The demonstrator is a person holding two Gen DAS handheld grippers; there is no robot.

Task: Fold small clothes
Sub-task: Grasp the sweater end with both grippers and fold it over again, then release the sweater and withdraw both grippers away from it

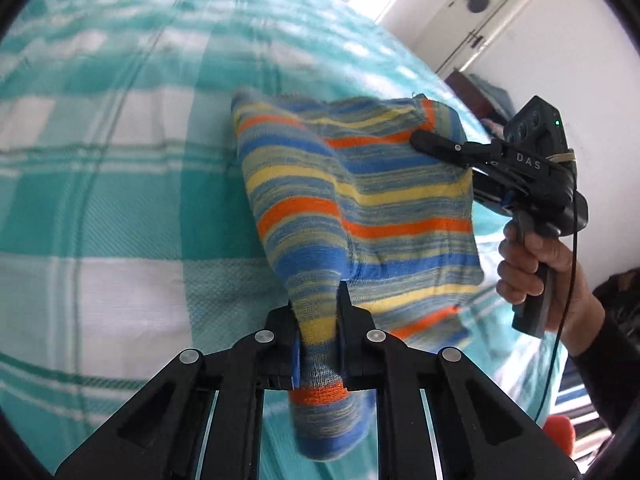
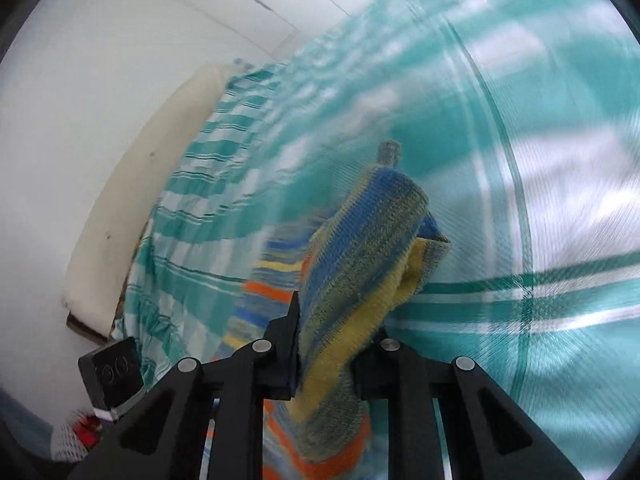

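A small knitted garment (image 1: 360, 208) with blue, yellow and orange stripes hangs in the air between both grippers, above the bed. My left gripper (image 1: 318, 332) is shut on a bunched corner of it at the bottom of the left wrist view. My right gripper (image 1: 430, 142) grips its far upper edge there, held by a hand. In the right wrist view the right gripper (image 2: 332, 340) is shut on a folded edge of the garment (image 2: 360, 264); the rest of the cloth trails down to the left.
A teal and white checked bedspread (image 1: 120, 168) covers the bed below; it also fills the right wrist view (image 2: 520, 184). A cream mattress edge (image 2: 132, 184) meets a white wall. A white door (image 1: 476, 20) stands at the back right.
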